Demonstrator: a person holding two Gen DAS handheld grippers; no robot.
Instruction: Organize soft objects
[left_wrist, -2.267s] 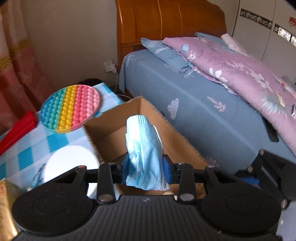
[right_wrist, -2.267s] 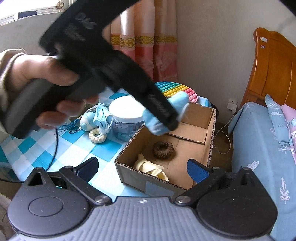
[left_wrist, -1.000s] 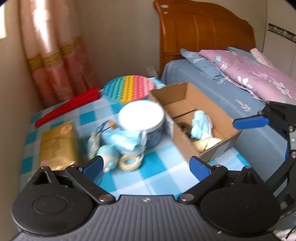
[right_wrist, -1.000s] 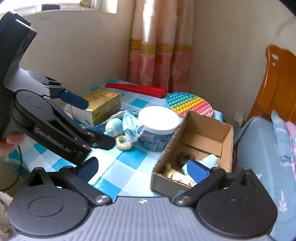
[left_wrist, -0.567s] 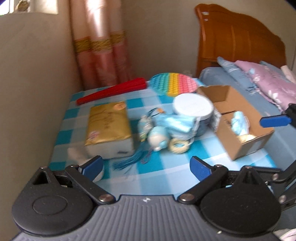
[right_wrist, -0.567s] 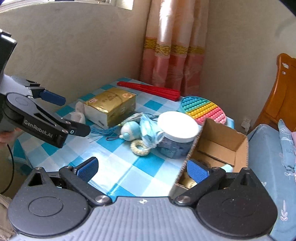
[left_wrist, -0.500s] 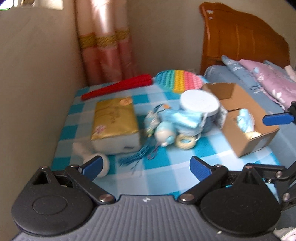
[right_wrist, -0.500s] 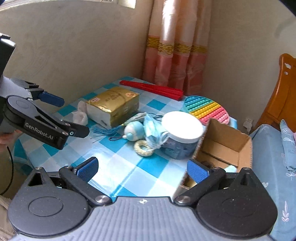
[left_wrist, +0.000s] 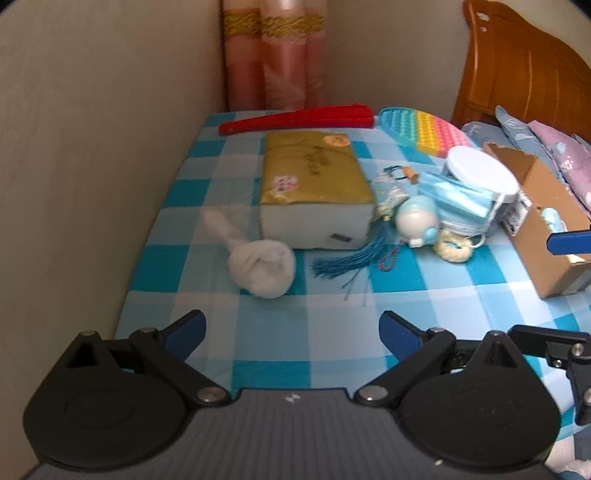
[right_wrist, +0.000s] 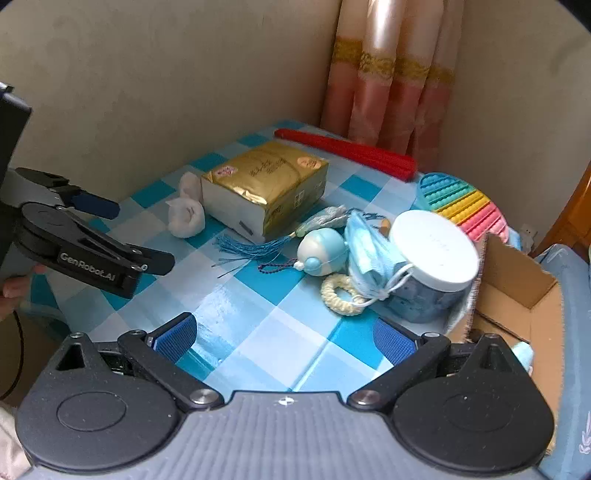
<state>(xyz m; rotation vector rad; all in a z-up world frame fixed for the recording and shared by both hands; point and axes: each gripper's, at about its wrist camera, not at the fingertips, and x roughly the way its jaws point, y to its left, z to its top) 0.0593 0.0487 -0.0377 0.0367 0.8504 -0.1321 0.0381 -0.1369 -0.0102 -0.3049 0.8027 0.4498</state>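
Ahead of my left gripper (left_wrist: 291, 328), just left of its centreline, the white cloth bundle (left_wrist: 260, 264) is lying on the checked cloth, its tail pointing away-left. I am holding both grippers spread wide, empty; the right gripper (right_wrist: 284, 338) is hovering farther off.

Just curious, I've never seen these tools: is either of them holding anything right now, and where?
Nothing is held. The left gripper and the right gripper both stand with jaws wide apart and empty above the table.
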